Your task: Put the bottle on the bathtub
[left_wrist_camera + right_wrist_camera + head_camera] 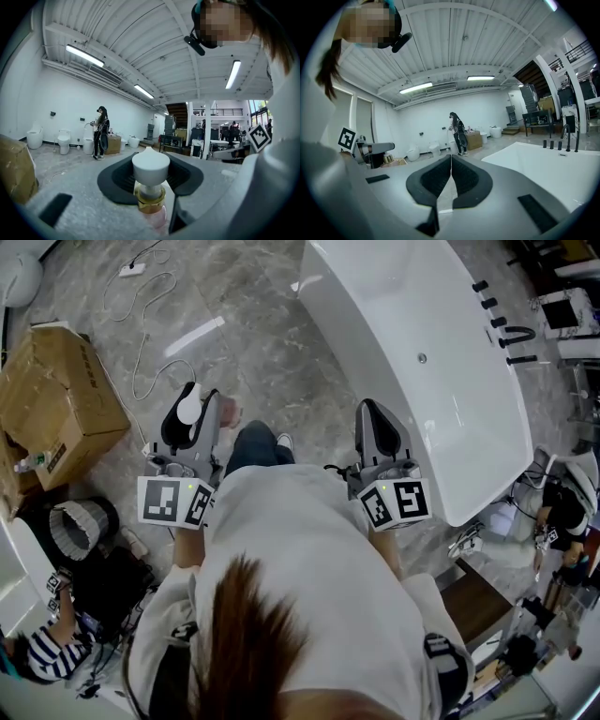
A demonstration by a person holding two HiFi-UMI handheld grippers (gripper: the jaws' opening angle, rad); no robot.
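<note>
The pink bottle with white cap and gold collar (150, 165) sits clamped in the part-open left gripper (194, 423), well short of the glossy white bathtub's (375, 296) near rim, so placing it remains; the right gripper (451, 176) is closed and empty.

We look steeply down from the head on the left tongs (194, 411), right tongs (373, 413) and bathtub (375, 315). Our tongs cameras sit close behind their jaws, facing level; both catch one distant standing person (100, 133).
</note>
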